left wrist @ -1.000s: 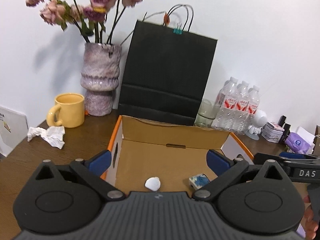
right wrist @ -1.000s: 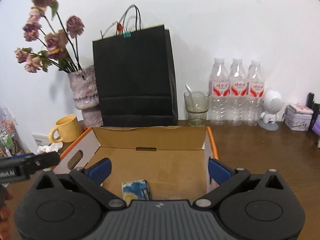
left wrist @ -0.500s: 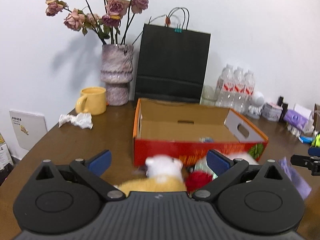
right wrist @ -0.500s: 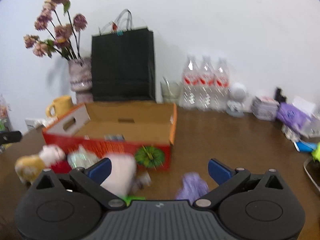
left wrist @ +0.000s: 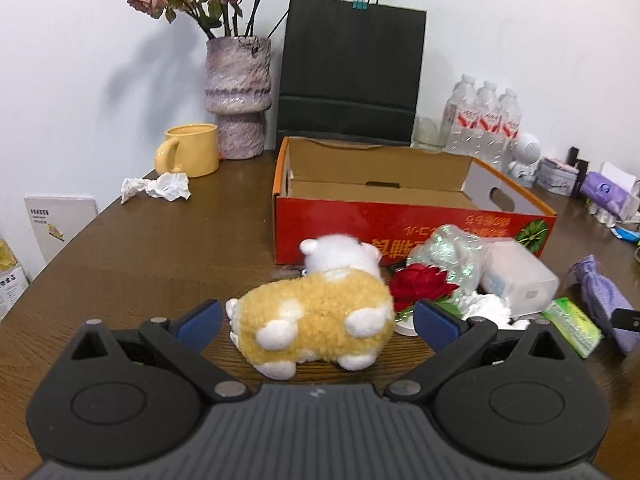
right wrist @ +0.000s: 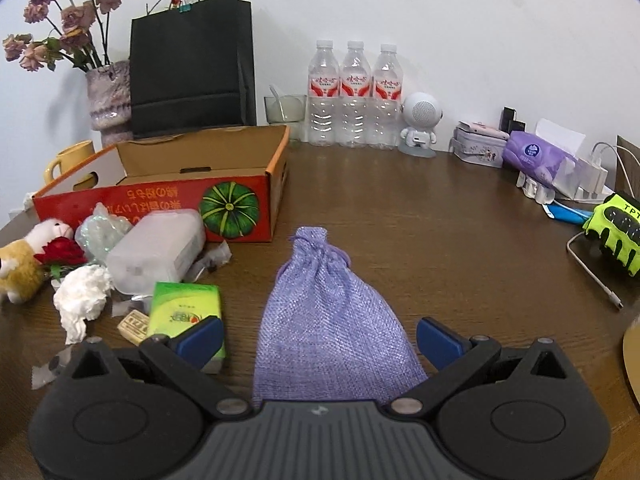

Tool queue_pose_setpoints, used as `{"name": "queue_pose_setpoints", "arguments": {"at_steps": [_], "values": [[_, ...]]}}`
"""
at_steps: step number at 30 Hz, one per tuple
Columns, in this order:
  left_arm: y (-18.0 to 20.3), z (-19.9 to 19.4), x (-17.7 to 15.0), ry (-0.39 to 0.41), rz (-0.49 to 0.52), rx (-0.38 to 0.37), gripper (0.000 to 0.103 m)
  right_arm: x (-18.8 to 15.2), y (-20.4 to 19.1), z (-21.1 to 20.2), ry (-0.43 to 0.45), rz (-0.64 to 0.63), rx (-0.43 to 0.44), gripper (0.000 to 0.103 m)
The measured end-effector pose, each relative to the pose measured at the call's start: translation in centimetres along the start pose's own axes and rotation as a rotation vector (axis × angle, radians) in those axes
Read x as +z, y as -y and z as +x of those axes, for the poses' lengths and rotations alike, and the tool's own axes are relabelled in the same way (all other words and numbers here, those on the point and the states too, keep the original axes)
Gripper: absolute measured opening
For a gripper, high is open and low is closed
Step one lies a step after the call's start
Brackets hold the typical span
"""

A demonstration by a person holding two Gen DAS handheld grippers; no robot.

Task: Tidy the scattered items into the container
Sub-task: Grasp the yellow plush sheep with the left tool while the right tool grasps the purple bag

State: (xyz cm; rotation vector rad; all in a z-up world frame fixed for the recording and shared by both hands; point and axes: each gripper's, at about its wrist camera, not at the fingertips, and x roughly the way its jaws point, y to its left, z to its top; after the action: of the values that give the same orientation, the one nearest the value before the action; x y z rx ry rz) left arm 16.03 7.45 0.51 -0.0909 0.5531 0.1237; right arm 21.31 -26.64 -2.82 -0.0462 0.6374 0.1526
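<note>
An open red cardboard box [left wrist: 400, 226] [right wrist: 168, 196] stands on the brown table. In front of it lie a yellow-and-white plush toy [left wrist: 316, 320] [right wrist: 16, 264], a red rose [left wrist: 420, 286] [right wrist: 60, 252], a shiny plastic wrap [left wrist: 452, 250], a translucent white case [left wrist: 520, 276] [right wrist: 156, 252], crumpled tissue [right wrist: 84, 292], a green tissue pack [right wrist: 184, 312] and a purple drawstring pouch [right wrist: 332, 324]. My left gripper [left wrist: 316, 320] is open around the plush toy. My right gripper [right wrist: 318, 334] is open around the pouch.
At the back stand a vase of dried flowers [left wrist: 238, 92], a yellow mug [left wrist: 190, 156], a black paper bag [left wrist: 348, 76], three water bottles [right wrist: 354, 96], a glass [right wrist: 284, 110] and a white robot figure [right wrist: 420, 124]. A green glove [right wrist: 616, 228] and cables lie right.
Both grippers have pulled back from over the box and dropped to the table in front of it. The left now straddles the plush toy, the right the purple pouch.
</note>
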Motion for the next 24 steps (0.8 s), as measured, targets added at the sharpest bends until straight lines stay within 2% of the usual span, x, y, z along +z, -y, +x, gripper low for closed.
{"name": "queue_pose_setpoints", "arguments": {"at_steps": [9, 14, 17, 19, 20, 22, 24], "values": [[0.7, 3.3, 0.2, -0.049, -0.013, 0.061, 0.103, 0.1, -0.4, 2.2, -0.044, -0.013, -0.024, 0.103], [0.4, 3.9, 0.0, -0.049, -0.028, 0.057, 0.103, -0.1, -0.2, 3.2, -0.070, -0.002, -0.035, 0.103], [0.2, 3.9, -0.1, -0.044, -0.037, 0.055, 0.103, -0.2, 0.0, 3.5, -0.072, 0.008, -0.024, 0.097], [0.2, 3.8, -0.2, -0.037, -0.030, 0.056, 0.100, -0.2, 0.0, 3.2, -0.057, 0.013, -0.009, 0.079], [0.3, 3.8, -0.2, -0.033, -0.028, 0.057, 0.099, -0.2, 0.1, 3.1, -0.049, 0.016, -0.007, 0.073], [0.3, 3.6, -0.3, -0.022, -0.026, 0.058, 0.095, -0.3, 0.3, 2.7, -0.026, 0.024, -0.004, 0.041], [0.3, 3.3, -0.4, -0.012, -0.025, 0.057, 0.093, -0.3, 0.5, 2.2, -0.001, 0.038, 0.012, 0.030]]}}
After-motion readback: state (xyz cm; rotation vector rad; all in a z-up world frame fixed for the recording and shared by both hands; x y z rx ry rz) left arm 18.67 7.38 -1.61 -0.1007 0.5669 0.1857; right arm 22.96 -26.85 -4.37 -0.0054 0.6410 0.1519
